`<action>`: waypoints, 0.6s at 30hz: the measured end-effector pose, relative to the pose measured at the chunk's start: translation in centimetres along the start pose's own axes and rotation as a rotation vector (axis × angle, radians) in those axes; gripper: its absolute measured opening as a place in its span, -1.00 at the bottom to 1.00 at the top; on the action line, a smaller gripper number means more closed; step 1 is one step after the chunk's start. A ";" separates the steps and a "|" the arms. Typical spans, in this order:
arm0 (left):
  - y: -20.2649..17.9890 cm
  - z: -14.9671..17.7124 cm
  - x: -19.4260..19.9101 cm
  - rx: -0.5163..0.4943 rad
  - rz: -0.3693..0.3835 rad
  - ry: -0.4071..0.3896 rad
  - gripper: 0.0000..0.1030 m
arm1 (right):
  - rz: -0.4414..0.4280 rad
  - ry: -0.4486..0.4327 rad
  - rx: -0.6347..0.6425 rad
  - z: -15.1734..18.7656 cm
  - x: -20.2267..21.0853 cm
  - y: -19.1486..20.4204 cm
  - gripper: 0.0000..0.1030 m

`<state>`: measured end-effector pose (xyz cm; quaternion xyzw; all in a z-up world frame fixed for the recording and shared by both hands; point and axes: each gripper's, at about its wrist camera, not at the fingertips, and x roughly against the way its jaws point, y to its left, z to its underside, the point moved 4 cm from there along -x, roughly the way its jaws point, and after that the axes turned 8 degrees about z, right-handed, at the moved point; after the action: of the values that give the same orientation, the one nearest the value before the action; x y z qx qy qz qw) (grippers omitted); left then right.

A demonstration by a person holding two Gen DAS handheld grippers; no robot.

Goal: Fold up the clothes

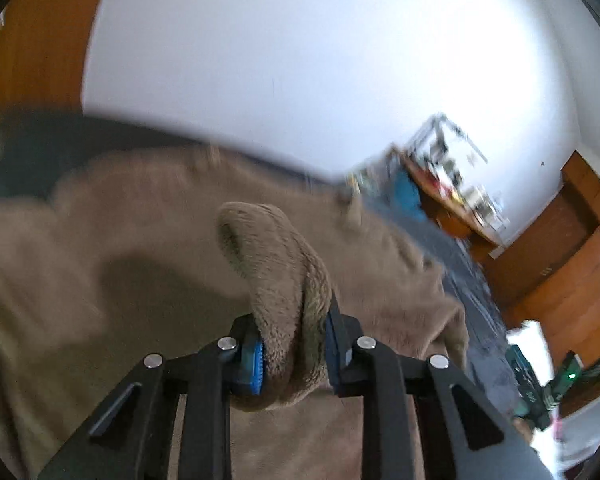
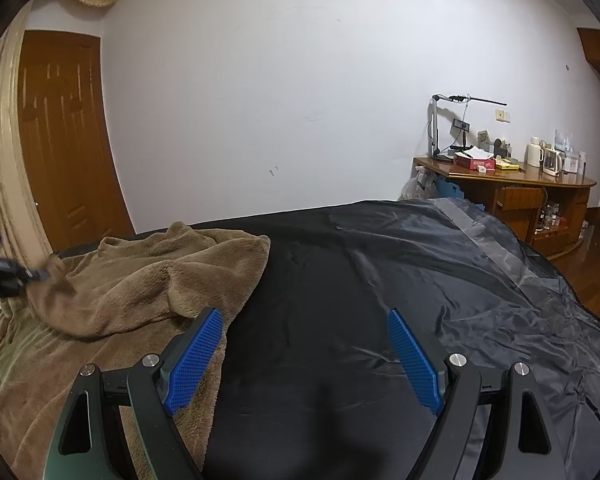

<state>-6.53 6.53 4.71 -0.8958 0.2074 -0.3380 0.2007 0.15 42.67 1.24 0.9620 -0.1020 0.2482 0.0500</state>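
Observation:
A brown fleece garment [image 2: 140,272] lies crumpled on the left part of a bed under a black cover [image 2: 380,280]. In the left wrist view a fold of this fleece garment [image 1: 276,280] is pinched between the blue pads of my left gripper [image 1: 294,352], and the fold stands up from the rest of the cloth. In the right wrist view the left gripper [image 2: 40,274] shows at the far left edge, lifting a corner of the garment. My right gripper [image 2: 304,314] hovers open over the black cover, its left fingertip just over the garment's right edge, with nothing between its pads.
A wooden desk [image 2: 512,184] with a lamp, boxes and a kettle stands against the white wall beyond the bed at the right. A wooden door [image 2: 64,140] and a beige curtain [image 2: 0,160] are at the left. The right half of the cover holds no clothes.

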 end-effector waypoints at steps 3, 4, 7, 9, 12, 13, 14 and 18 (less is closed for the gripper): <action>0.8 -0.5 1.5 -0.018 -0.036 -0.012 -0.48 | 0.002 0.002 -0.006 0.0 -0.1 -0.1 0.68; 1.5 -0.3 1.1 -0.009 -0.045 0.016 -0.48 | 0.002 0.003 -0.006 0.0 -0.1 -0.1 0.68; 4.0 1.2 -0.3 0.053 -0.057 0.098 -0.48 | 0.014 -0.010 -0.012 -0.1 0.0 -0.3 0.68; 5.6 2.2 -1.4 0.106 -0.052 0.131 -0.48 | 0.027 -0.024 -0.019 -0.1 0.2 -0.4 0.68; 6.3 2.8 -2.4 0.138 -0.046 0.154 -0.48 | 0.066 -0.050 -0.025 -0.3 0.5 -0.7 0.68; 6.4 2.8 -2.4 0.136 -0.047 0.161 -0.48 | 0.108 -0.059 -0.010 -0.4 0.6 -0.4 0.68; 6.2 2.7 -2.4 0.129 -0.044 0.162 -0.48 | 0.131 -0.056 0.031 -0.6 0.4 0.5 0.68; 4.4 1.3 -2.6 0.091 -0.029 0.148 -0.48 | 0.037 -0.026 0.200 -2.1 -0.7 7.1 0.68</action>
<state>-8.48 4.43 0.28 -0.8611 0.1933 -0.4152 0.2206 -3.02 36.17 3.07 0.9633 -0.0949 0.2456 -0.0523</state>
